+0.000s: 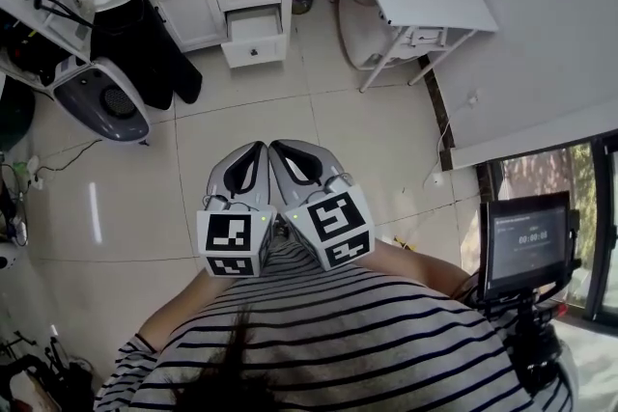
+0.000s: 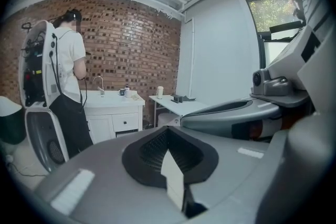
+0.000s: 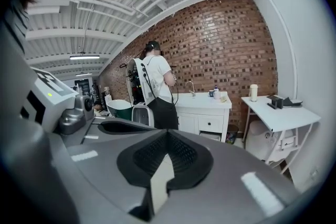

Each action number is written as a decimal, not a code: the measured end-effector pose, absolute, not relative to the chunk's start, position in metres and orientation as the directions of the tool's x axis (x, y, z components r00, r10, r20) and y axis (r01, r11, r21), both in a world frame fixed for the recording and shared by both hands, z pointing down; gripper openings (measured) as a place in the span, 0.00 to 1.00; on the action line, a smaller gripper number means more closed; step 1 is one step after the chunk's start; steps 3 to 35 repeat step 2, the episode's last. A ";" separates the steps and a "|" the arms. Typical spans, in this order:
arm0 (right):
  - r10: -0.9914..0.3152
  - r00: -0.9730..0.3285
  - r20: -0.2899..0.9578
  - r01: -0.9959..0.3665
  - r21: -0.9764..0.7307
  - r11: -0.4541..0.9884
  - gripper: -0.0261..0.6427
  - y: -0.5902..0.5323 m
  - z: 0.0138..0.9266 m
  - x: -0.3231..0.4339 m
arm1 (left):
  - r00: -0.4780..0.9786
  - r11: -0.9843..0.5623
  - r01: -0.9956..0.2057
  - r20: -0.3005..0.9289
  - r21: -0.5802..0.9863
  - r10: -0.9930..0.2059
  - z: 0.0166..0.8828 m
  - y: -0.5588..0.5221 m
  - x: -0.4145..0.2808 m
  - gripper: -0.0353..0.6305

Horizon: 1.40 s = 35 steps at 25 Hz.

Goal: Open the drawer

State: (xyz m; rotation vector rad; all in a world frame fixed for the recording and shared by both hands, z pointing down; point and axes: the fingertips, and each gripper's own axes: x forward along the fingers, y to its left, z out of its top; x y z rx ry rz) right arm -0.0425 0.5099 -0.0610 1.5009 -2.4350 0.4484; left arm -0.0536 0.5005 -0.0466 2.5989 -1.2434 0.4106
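The drawer [image 1: 254, 36] at twelve o'clock stands pulled out toward six, its front running nine-to-three; left gripper [image 1: 254, 151] and right gripper [image 1: 284, 151] are clenched, empty.

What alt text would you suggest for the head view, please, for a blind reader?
Seen from above, a person in a striped shirt holds the left tongs and right tongs side by side over a tiled floor. Ahead, a white cabinet has its lower drawer pulled out.

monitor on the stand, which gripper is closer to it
Right. The right gripper lies left of the monitor in the head view; the left gripper lies beside it, farther left.
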 end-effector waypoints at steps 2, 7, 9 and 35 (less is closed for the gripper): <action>-0.822 -0.445 0.356 -0.894 -0.129 0.428 0.04 0.508 -0.064 -0.040 | 0.594 -0.609 -0.790 0.347 0.078 -0.726 -0.050 0.500 -0.052 0.08; -0.822 -0.445 0.356 -0.894 -0.129 0.428 0.04 0.508 -0.064 -0.040 | 0.594 -0.609 -0.790 0.347 0.078 -0.726 -0.050 0.500 -0.052 0.08; -0.822 -0.445 0.356 -0.894 -0.129 0.428 0.04 0.508 -0.064 -0.040 | 0.594 -0.609 -0.790 0.347 0.078 -0.726 -0.050 0.500 -0.052 0.08; -0.822 -0.445 0.356 -0.894 -0.129 0.428 0.04 0.508 -0.064 -0.040 | 0.594 -0.609 -0.790 0.347 0.078 -0.726 -0.050 0.500 -0.052 0.08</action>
